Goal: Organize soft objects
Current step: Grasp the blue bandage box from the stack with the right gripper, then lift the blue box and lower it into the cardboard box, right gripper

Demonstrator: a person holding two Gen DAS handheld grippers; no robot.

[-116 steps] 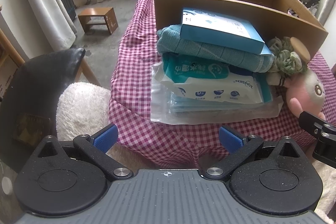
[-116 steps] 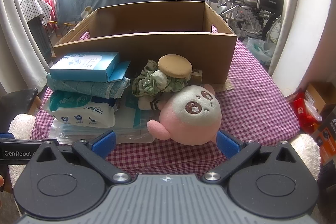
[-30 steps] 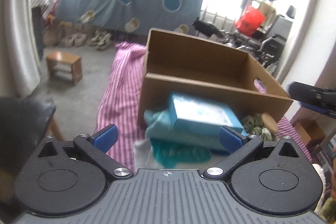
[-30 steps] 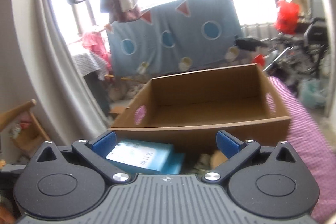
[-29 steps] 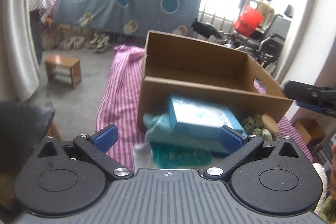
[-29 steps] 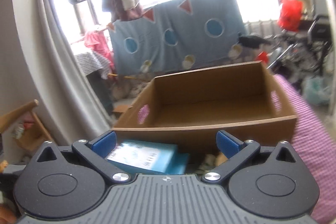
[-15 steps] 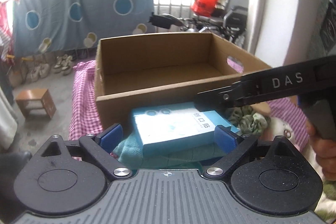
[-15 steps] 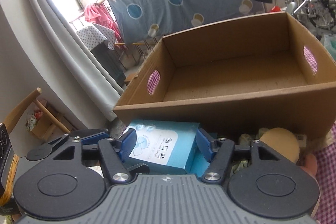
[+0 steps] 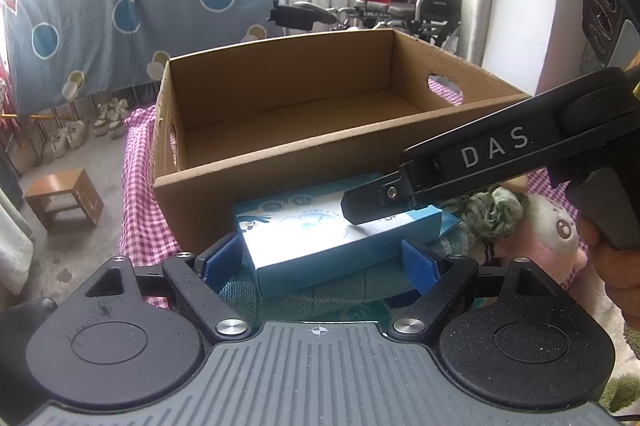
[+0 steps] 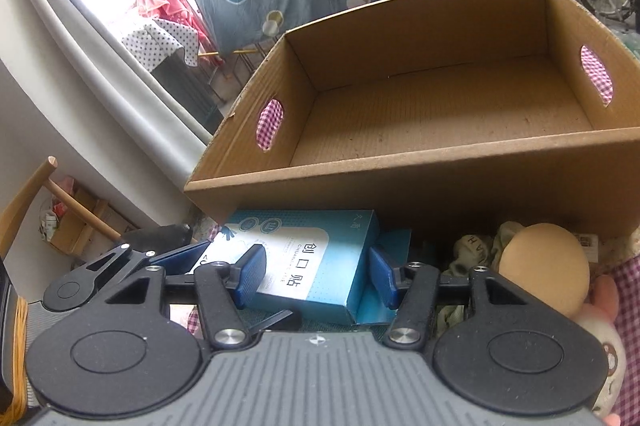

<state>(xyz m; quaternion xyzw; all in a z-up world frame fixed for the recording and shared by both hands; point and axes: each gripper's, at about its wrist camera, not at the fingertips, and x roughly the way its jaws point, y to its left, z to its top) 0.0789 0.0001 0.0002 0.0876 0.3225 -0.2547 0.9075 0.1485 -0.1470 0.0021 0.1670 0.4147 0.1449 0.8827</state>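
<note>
Light blue rectangular cardboard packet (image 10: 308, 266) lies on folded teal cloth (image 9: 340, 286), at 6 o'clock from open brown cardboard box (image 10: 440, 162).

Right gripper (image 10: 318, 276): jaws just closing, both blue pads against packet sides, grasping it.

Left gripper (image 9: 324, 258): jaws just narrowing, straddling packet; contact of pads unclear.

Pink plush toy (image 9: 548, 238) at 3 o'clock from packet.

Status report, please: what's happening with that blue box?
Left gripper pressing blue bandage box, right gripper around it, contact unclear; both just closing. Cardboard box empty, unobstructed.
</note>
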